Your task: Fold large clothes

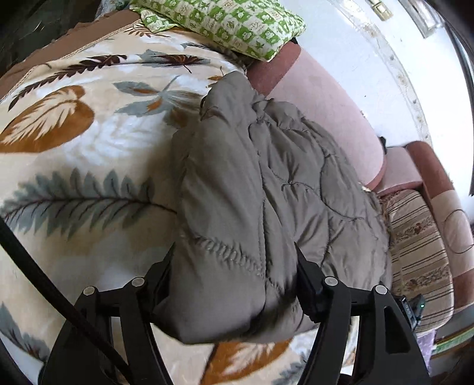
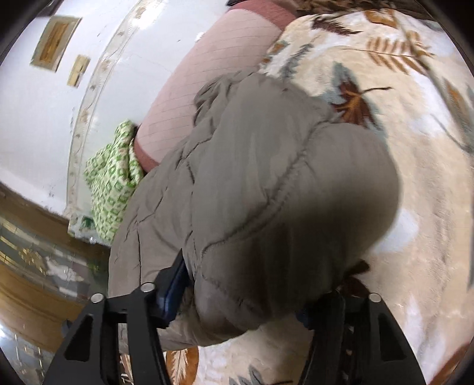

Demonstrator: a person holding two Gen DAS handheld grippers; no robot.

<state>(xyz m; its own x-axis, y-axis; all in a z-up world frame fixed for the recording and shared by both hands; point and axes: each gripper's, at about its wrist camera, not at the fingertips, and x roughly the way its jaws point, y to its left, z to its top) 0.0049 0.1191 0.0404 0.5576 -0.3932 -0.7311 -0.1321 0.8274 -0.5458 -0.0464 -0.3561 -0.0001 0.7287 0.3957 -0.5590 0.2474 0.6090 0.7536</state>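
Left wrist view, garment: we see a grey quilted jacket (image 1: pixel 266 189) lying in a thick bundle on the leaf-print blanket (image 1: pixel 74 148), from the centre up toward 12 o'clock.
Left wrist view, fingers: our left gripper (image 1: pixel 234 284) has its two black fingers spread wide, one on each side of the near end of the bundle at 6 o'clock; the padding fills the gap, but we cannot tell if the fingers press it or only stand around it.
Left wrist view, surroundings: a green patterned pillow (image 1: pixel 225 23) at 12 o'clock, a pink headboard (image 1: pixel 326 118) at 2 o'clock, a striped cushion (image 1: pixel 414 245) at 4 o'clock.
Right wrist view, garment: the same jacket (image 2: pixel 266 183) fills the centre, its rounded folded edge toward 4 o'clock.
Right wrist view, fingers: our right gripper (image 2: pixel 257 296) is also wide apart, the bulky end sitting between the fingers at 6 o'clock; a firm grip is not clear to us.
Step in hand: we judge that a fold is already made and both ends are being taken.
Next move: probably close on the thick padding, then lift both ends together, so that the soft layers do not slide open.
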